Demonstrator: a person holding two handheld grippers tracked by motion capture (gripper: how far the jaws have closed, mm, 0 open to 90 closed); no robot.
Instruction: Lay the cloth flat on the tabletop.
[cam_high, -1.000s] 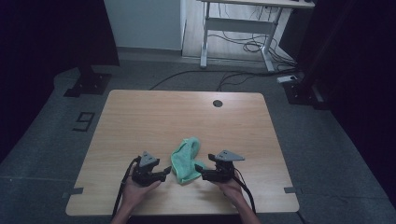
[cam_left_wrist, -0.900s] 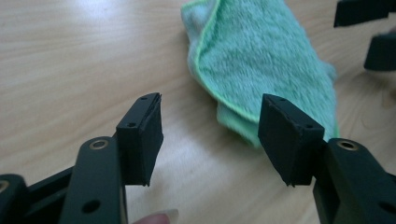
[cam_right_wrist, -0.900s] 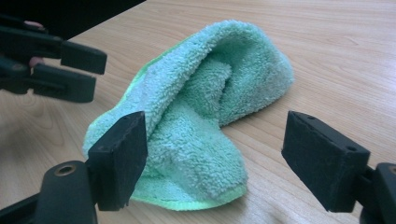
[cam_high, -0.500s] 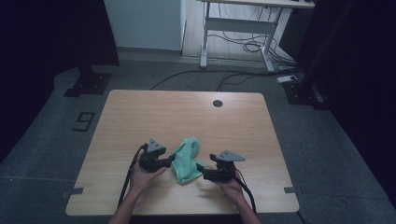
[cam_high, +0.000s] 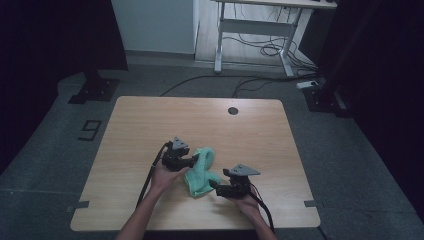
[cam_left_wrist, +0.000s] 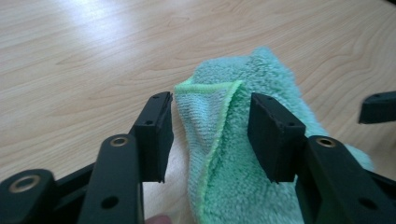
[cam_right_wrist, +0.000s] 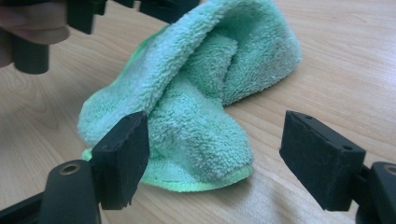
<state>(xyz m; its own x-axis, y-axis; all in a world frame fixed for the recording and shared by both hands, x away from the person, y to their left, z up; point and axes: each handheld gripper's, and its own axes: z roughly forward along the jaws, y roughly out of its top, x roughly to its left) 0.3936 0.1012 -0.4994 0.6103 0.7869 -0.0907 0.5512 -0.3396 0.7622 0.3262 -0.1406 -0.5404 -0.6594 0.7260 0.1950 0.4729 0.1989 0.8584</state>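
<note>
Green cloth (cam_left_wrist: 243, 154) now sits between my left fingers (cam_left_wrist: 159, 135), just closing (not pinching yet); right fingers (cam_right_wrist: 123, 154) wide.

We see a dim room: grey carpeted floor (cam_high: 60, 145), wooden table (cam_high: 150, 120), a white desk frame (cam_high: 255, 30) with cables (cam_high: 260, 50) behind.

One sign can be read: a dark figure 9 (cam_high: 90, 130) marked on the grey floor (cam_high: 60, 165) just left of the table (cam_high: 150, 115). Nothing else in these views carries legible writing.
</note>
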